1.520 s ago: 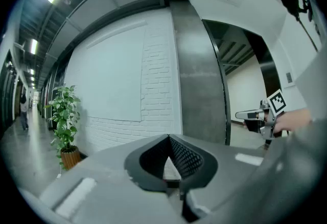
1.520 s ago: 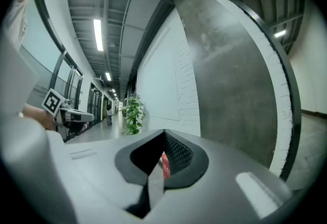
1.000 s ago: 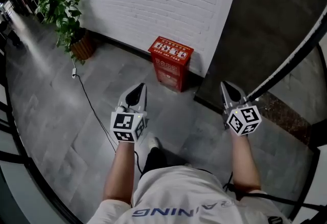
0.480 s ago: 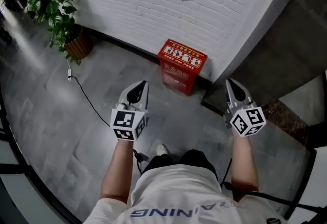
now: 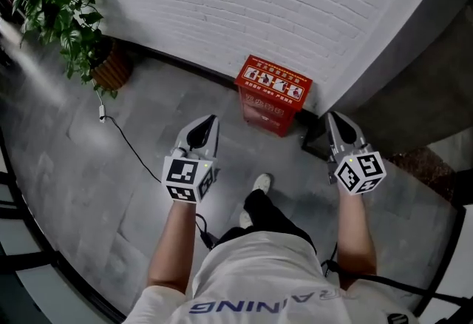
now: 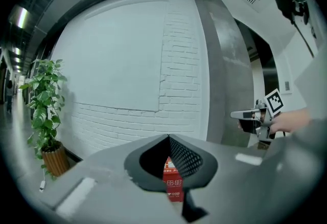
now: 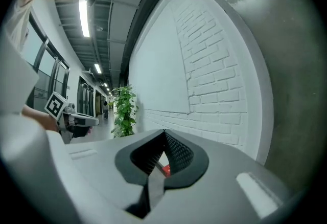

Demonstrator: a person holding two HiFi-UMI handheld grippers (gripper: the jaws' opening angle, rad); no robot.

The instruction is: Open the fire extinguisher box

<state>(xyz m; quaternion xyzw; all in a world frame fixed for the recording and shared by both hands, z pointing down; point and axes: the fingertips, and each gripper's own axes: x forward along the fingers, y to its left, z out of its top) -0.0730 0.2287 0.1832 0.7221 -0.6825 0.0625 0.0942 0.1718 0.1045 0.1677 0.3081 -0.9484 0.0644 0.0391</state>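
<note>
Head view steeply downward; both gripper views low, toward the brick wall; red box common to all.

White brick wall across the top, with a dark skirting strip along its foot. Below that, a grey tiled floor, light glancing off it at the far left. A leafy plant in a brown pot stands against the wall, and a black cable trails over the tiles nearby. On the right, a dark grey pillar. Strip lights run overhead down a long corridor.
</note>
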